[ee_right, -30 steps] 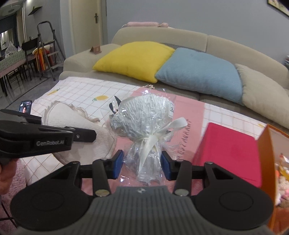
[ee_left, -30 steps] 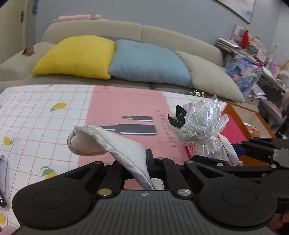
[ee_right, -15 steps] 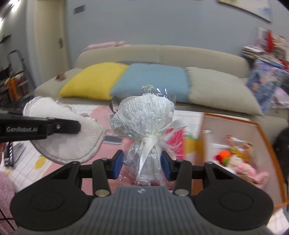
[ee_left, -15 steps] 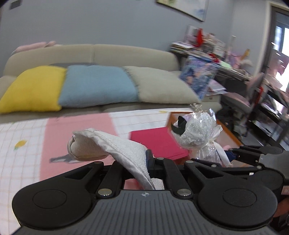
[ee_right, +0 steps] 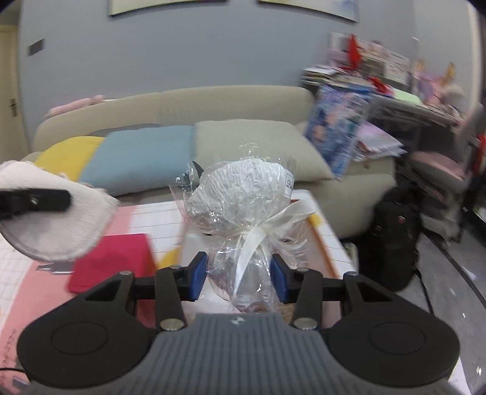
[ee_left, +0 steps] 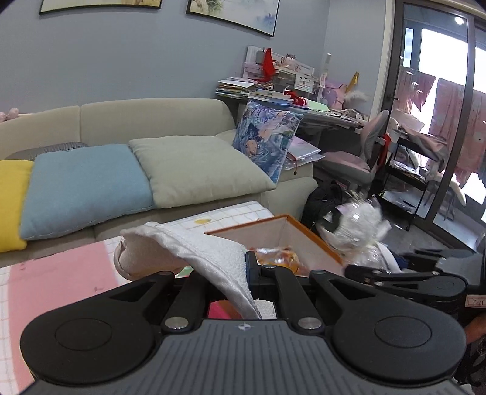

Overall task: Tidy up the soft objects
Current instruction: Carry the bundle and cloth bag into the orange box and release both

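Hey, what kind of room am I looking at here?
Most likely a lived-in home living room that doubles as a study. A beige sofa with cushions fills the back, framed pictures hang on the wall, and a cluttered desk with a chair stands beside a glass door.

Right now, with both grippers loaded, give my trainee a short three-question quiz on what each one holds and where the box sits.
1. True or false: the left gripper is shut on the white slipper.
2. What does the right gripper hold? A) yellow cushion B) wrapped bundle tied with a ribbon C) red book
3. Fill in: in the left wrist view, the orange box lies just ______ the slipper.

Key:
1. True.
2. B, the wrapped bundle.
3. Behind; something orange shows inside the box.
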Action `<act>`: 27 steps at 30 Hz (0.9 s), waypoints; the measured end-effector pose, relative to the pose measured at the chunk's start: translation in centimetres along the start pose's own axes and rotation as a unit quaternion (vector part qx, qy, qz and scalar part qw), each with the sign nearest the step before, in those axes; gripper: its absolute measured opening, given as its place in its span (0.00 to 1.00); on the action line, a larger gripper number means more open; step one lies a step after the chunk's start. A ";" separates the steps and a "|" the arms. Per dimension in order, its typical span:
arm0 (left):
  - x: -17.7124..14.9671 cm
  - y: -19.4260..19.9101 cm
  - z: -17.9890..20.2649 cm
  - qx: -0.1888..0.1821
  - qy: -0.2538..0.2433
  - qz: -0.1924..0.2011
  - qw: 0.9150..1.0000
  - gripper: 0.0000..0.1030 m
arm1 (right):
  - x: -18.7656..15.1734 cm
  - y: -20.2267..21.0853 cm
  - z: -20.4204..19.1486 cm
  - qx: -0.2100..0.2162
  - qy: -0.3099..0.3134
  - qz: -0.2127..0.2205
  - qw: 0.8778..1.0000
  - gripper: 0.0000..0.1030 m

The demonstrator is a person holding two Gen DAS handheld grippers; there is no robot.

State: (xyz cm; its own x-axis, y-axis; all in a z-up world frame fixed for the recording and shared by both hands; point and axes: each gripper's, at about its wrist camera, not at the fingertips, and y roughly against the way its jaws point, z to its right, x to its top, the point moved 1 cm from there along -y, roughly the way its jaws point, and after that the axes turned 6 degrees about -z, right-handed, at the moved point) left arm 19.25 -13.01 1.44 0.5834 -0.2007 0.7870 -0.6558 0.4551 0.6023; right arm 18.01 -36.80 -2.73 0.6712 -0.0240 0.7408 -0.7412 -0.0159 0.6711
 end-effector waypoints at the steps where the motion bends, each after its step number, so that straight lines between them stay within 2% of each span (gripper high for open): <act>1: 0.4 -0.5 0.0 -0.004 -0.001 -0.001 1.000 0.04 | 0.0 -0.1 1.0 -0.010 -0.005 -0.004 1.000 0.43; 3: 1.0 -1.5 0.3 -0.009 -0.008 -0.004 1.000 0.04 | 0.2 -1.1 2.7 -0.024 -0.021 -0.014 0.999 0.43; 6: 1.8 -3.3 1.2 -0.021 -0.029 -0.016 0.999 0.04 | 0.6 -3.1 4.9 -0.023 -0.048 -0.041 0.998 0.43; 10: 2.2 -5.9 3.3 -0.038 -0.073 -0.036 0.996 0.04 | 0.8 -5.2 5.2 -0.012 -0.055 -0.061 0.997 0.43; 18: 1.5 -12.6 5.5 -0.032 -0.163 -0.108 0.980 0.04 | 1.9 -9.4 4.7 0.013 -0.033 -0.092 0.995 0.44; 24: 1.1 -16.5 5.0 -0.051 -0.164 -0.158 0.972 0.05 | 1.7 -11.0 5.0 0.011 -0.023 -0.108 0.994 0.44; 27: 0.6 -18.1 5.0 -0.036 -0.172 -0.180 0.968 0.06 | 1.3 -11.3 5.0 0.010 -0.019 -0.116 0.993 0.44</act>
State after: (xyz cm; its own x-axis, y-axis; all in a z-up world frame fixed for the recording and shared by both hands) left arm 29.07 -25.77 -8.33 0.5653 -0.6293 0.5333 -0.3970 0.3591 0.8446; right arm 27.23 -41.64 -9.48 0.8231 -0.0552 0.5653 -0.5676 -0.0444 0.8221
